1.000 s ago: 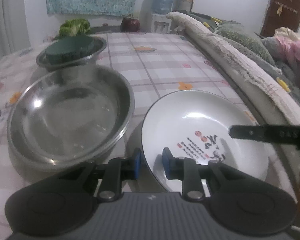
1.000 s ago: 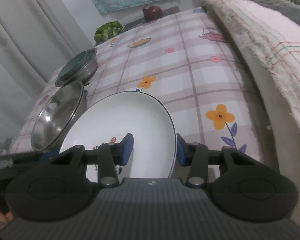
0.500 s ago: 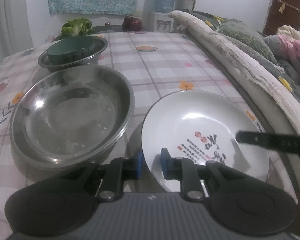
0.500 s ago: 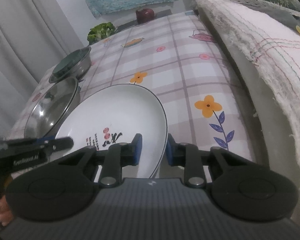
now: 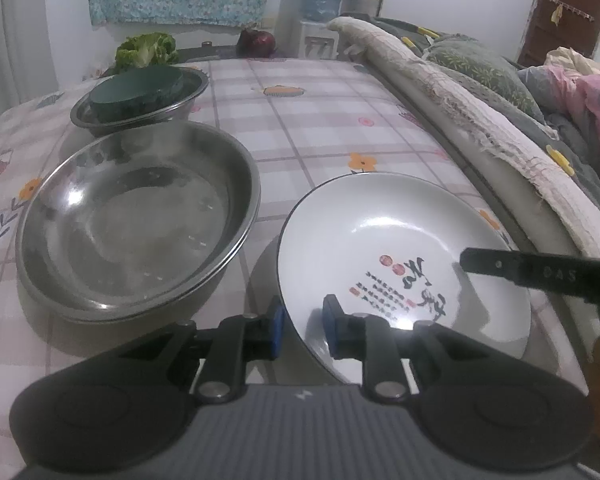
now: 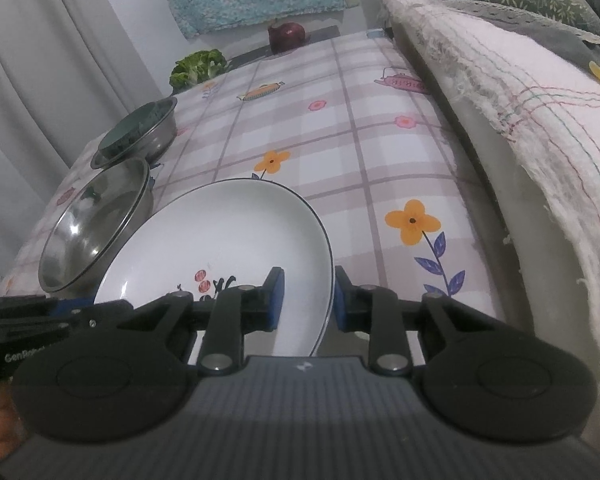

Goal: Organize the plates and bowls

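Note:
A white plate [image 5: 400, 236] with red and black writing sits on the checked tablecloth [image 5: 320, 128], tilted, with a shadow under its left side. My left gripper [image 5: 302, 332] is shut on its near left rim. My right gripper [image 6: 308, 300] is shut on the right rim of the plate [image 6: 220, 240]; one of its fingers [image 5: 540, 272] shows as a black bar over the plate. A large steel basin [image 5: 140, 220] lies just left of the plate. Behind it, a small steel bowl [image 5: 188, 96] holds a dark green bowl [image 5: 136, 90].
Rolled blankets and pillows [image 5: 480, 112] run along the table's right edge. A lettuce [image 5: 146, 50] and a red onion [image 5: 256, 42] lie at the far end. Grey curtains [image 6: 52, 60] hang on the left. My left gripper [image 6: 40, 320] shows at the lower left of the right wrist view.
My right gripper's jaws have closed from wide apart onto the plate's right rim. The left gripper has kept its hold on the near left rim.

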Tool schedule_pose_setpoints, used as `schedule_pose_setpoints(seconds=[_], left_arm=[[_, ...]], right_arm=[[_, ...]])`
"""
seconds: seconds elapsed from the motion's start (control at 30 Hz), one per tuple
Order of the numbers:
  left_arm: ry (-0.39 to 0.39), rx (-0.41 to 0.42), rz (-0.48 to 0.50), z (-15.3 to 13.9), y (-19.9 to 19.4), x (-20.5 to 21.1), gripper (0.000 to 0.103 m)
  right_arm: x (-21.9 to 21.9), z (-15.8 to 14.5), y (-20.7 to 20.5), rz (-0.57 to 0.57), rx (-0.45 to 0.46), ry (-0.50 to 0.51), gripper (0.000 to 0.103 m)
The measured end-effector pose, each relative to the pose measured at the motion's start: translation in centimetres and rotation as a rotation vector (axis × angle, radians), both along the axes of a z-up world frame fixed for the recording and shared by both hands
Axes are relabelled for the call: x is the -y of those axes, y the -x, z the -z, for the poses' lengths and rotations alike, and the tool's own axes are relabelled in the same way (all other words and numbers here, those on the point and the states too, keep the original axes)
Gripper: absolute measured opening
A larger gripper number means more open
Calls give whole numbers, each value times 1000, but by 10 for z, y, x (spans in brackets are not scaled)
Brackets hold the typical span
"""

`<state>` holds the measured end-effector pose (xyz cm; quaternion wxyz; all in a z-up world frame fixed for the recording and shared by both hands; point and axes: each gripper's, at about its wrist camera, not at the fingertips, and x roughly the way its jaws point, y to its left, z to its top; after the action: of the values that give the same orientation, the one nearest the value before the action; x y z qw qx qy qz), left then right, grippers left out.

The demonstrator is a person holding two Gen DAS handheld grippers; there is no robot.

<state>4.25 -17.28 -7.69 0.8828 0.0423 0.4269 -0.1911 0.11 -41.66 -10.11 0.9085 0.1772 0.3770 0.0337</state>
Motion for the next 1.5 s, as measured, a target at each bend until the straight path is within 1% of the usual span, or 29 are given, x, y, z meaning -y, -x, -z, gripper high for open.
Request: schedule_pose_setpoints(seconds=[0.53, 1.5], left_arm=[[-36, 53, 1, 4, -16, 13, 27], [-28, 29, -17, 2, -11, 10, 27]], right_arm=[[-9, 0, 16, -1, 3, 41, 24], [-9, 0, 15, 5, 12, 39, 26]])
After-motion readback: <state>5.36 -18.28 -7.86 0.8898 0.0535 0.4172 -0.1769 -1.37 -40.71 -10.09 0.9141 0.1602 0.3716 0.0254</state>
